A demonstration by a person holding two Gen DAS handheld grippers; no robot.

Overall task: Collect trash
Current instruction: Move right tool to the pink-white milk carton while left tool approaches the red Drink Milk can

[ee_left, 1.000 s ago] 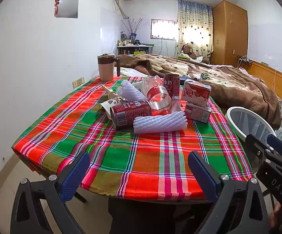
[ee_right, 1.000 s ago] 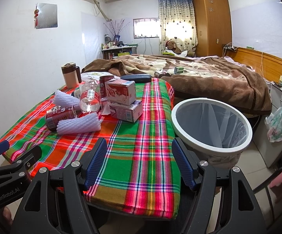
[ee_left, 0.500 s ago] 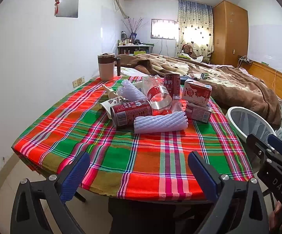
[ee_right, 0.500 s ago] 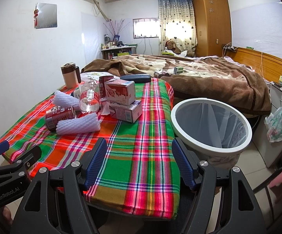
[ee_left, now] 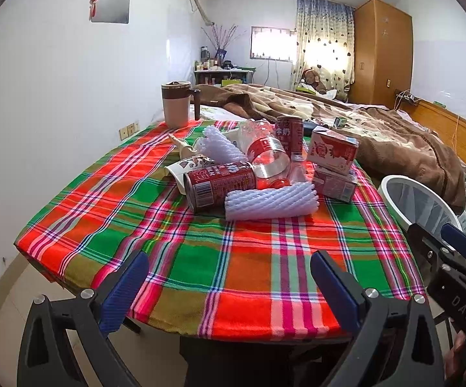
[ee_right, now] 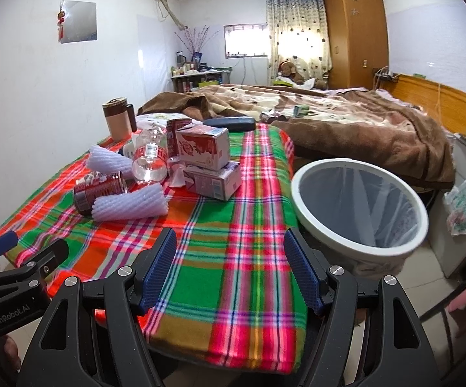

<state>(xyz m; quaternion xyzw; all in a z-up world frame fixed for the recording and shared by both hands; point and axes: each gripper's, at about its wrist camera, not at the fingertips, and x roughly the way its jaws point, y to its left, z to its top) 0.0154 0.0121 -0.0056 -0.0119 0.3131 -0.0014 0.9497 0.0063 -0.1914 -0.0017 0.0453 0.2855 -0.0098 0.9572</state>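
A pile of trash lies on the plaid tablecloth (ee_left: pixel 200 258): a white foam sleeve (ee_left: pixel 271 200), a red can on its side (ee_left: pixel 220 185), a clear plastic bottle (ee_left: pixel 267 158), an upright red can (ee_left: pixel 288 133), two stacked cartons (ee_left: pixel 333 151) and a paper cup (ee_left: pixel 181 167). The pile also shows in the right wrist view, with the foam sleeve (ee_right: pixel 129 206) and cartons (ee_right: pixel 202 148). A white trash bin (ee_right: pixel 360 206) with a liner stands right of the table. My left gripper (ee_left: pixel 229 277) and right gripper (ee_right: pixel 229 264) are open and empty at the table's near edge.
A brown and beige mug (ee_left: pixel 176 104) stands at the table's far left corner. A dark case (ee_right: pixel 229 123) lies at the far edge. A bed with a brown blanket (ee_right: pixel 346 122) is behind. A plastic bag (ee_right: pixel 465 203) hangs at the right. A wall runs along the left.
Both grippers have drifted only slightly; the view is almost unchanged. Nothing on the table has moved.
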